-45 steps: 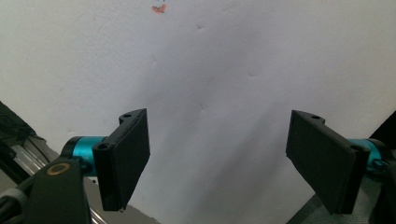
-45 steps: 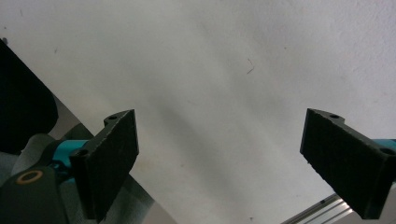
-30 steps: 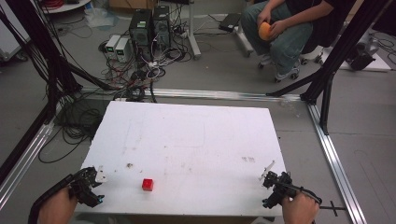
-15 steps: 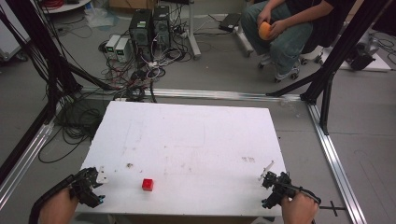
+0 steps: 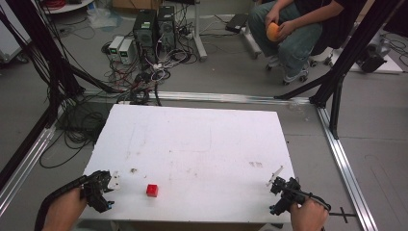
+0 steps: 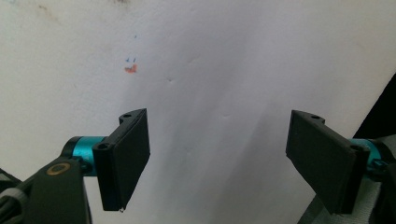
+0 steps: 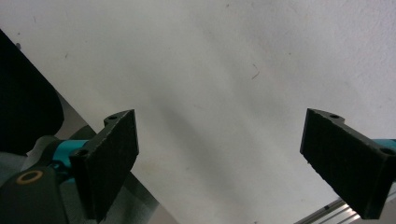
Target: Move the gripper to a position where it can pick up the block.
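Note:
A small red cube (image 5: 152, 190) lies on the white table (image 5: 202, 144) near its front edge, left of the middle. My left gripper (image 5: 100, 188) rests at the table's front left corner, a hand's width left of the cube; in the left gripper view (image 6: 217, 161) its two black jaws stand wide apart with bare white board between them. At the front right corner sits my right gripper (image 5: 283, 192), and in the right gripper view (image 7: 224, 163) its jaws also stand wide apart over bare board.
Aluminium rails (image 5: 346, 168) frame the table. Beyond the far edge lie tangled cables (image 5: 139, 82) and computer boxes (image 5: 154, 24) on the floor. A seated person (image 5: 298, 29) at the back right holds an orange ball (image 5: 273, 32). Small orange and blue marks (image 6: 130, 67) spot the board.

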